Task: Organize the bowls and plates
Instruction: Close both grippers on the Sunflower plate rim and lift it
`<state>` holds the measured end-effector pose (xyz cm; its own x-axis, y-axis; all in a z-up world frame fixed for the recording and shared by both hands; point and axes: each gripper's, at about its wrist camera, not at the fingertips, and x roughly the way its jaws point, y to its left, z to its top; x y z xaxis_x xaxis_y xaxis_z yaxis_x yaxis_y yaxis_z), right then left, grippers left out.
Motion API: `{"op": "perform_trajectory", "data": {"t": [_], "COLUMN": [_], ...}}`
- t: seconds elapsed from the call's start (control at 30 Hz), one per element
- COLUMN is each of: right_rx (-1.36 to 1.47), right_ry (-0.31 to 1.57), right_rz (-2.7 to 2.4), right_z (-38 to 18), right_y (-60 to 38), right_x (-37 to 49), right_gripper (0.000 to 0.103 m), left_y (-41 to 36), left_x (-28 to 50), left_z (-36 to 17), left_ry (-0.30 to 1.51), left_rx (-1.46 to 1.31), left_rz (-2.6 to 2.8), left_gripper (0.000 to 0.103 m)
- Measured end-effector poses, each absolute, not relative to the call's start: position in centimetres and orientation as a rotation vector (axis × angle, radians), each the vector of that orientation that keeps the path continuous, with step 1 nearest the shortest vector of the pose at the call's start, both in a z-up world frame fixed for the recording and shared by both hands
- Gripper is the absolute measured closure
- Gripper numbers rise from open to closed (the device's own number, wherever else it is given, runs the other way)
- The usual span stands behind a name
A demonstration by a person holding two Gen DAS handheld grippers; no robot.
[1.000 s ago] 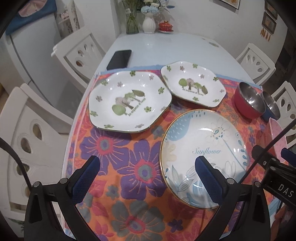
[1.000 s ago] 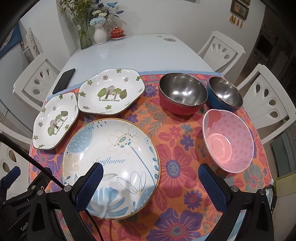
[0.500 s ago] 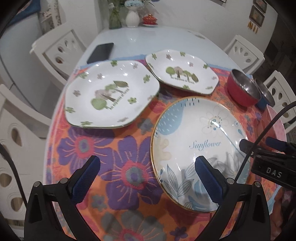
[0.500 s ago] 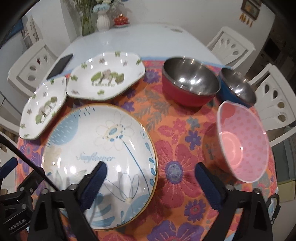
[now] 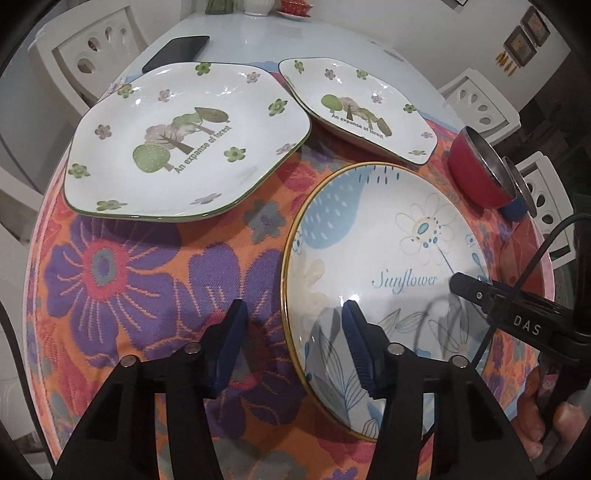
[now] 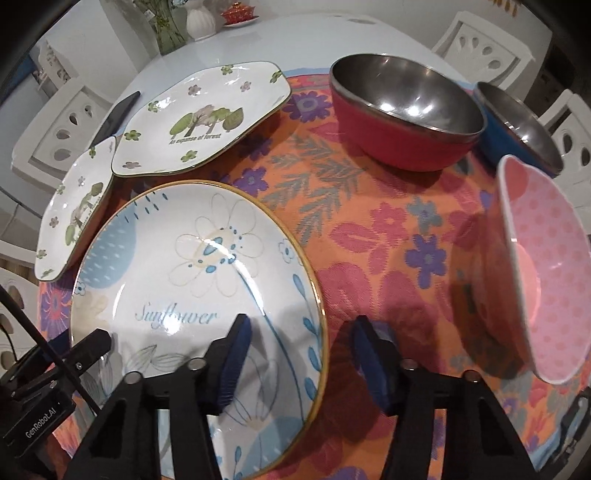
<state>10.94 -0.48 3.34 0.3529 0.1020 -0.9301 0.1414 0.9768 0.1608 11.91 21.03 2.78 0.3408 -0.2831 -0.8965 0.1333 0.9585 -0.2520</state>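
Note:
A round Sunflower plate (image 5: 388,258) (image 6: 192,266) with a gold rim lies on the flowered cloth. My left gripper (image 5: 293,349) hangs low over its left rim. The jaws are closing with the rim between them, and the pads are still clear of it. My right gripper (image 6: 301,362) straddles the plate's right rim in the same way, also closing and apart from it. A large forest plate (image 5: 184,140) and a smaller forest plate (image 5: 354,107) (image 6: 207,118) lie behind. The red bowl (image 6: 406,114), blue bowl (image 6: 517,125) and pink bowl (image 6: 543,266) stand at the right.
The orange flowered cloth (image 5: 129,266) covers the near end of a white table (image 5: 295,40). A black phone (image 5: 177,51) lies by the large forest plate. A vase (image 6: 201,22) and a small red pot (image 6: 238,13) stand at the far end. White chairs ring the table.
Both grippers have sunk toward the Sunflower plate and tipped further down. Their jaws have narrowed from wide open and now stand either side of the plate's rim.

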Motion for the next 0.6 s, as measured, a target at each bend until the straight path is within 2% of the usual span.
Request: {"op": "perform_trajectory", "data": {"t": [0.1, 0.2, 0.23, 0.33, 0.6], "right_rx": [0.236, 0.206, 0.196, 0.142, 0.097], "right_ry": [1.206, 1.202, 1.201, 1.189, 1.167], "right_rz": [0.017, 0.051, 0.063, 0.09, 0.107], "right_z": [3.3, 3.3, 3.3, 3.4, 5.0], "right_y": [-0.3, 0.0, 0.1, 0.6, 2.0], "right_x": [11.5, 11.9, 11.9, 11.8, 9.1], "right_gripper": [0.063, 0.063, 0.063, 0.063, 0.063], "left_y": [21.2, 20.9, 20.6, 19.4, 20.5], "left_x": [12.2, 12.4, 12.4, 12.1, 9.3], "left_z": [2.7, 2.6, 2.6, 2.7, 4.4], "left_ry": [1.189, 1.194, 1.197, 1.183, 1.145], "left_rx": [-0.17, -0.214, -0.219, -0.126, -0.104], "left_rz": [-0.295, -0.355, -0.384, -0.366, -0.358], "left_gripper": [0.057, 0.06, 0.057, 0.058, 0.058]}}
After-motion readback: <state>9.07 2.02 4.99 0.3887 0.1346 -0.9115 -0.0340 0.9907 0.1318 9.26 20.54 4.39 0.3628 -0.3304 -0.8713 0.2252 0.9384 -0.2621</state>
